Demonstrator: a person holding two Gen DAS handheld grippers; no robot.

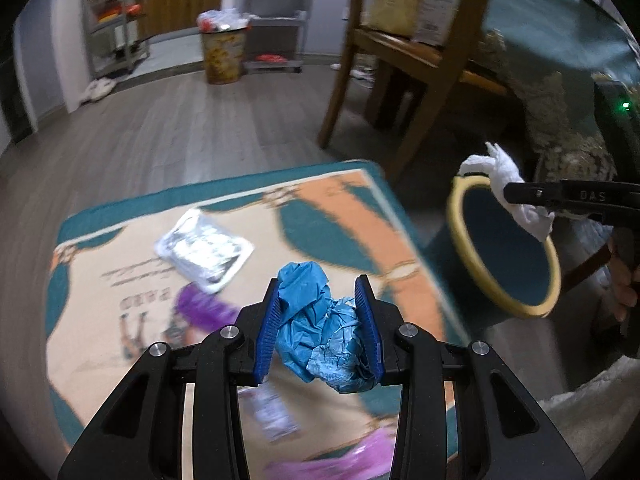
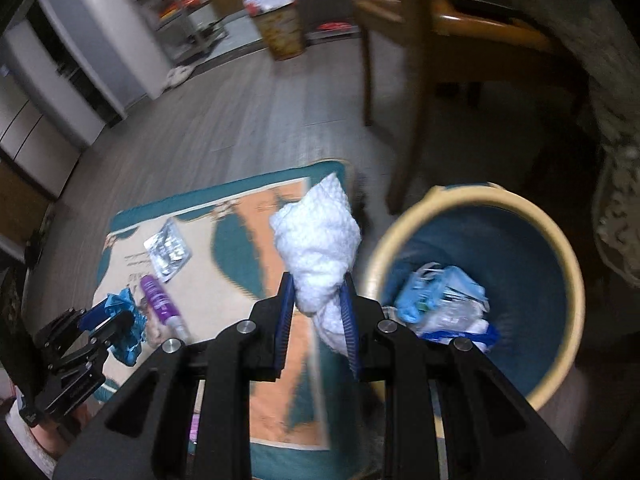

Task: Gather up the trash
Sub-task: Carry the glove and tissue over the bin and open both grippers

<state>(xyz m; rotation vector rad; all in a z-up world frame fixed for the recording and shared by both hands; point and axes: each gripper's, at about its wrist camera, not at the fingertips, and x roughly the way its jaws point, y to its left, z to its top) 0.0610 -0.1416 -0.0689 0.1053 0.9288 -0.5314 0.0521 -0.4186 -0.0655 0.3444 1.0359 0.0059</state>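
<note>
Blue wad sits pinched in your left tool; your right tool pinches a white tissue beside the bin. Both look light, soft and crushable, so grip mid-bulk, not loose corners.

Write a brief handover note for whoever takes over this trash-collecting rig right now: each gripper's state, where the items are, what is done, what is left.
Left gripper: shut on a crumpled blue wad, above the rug.
Right gripper: shut on a white paper towel, near the bin's rim.
Trash bin: beside the rug, already holds some blue and white trash.
Done: both pieces picked up.
Left: drop both into the bin, then collect the foil packet and purple bottle lying on the rug.
</note>
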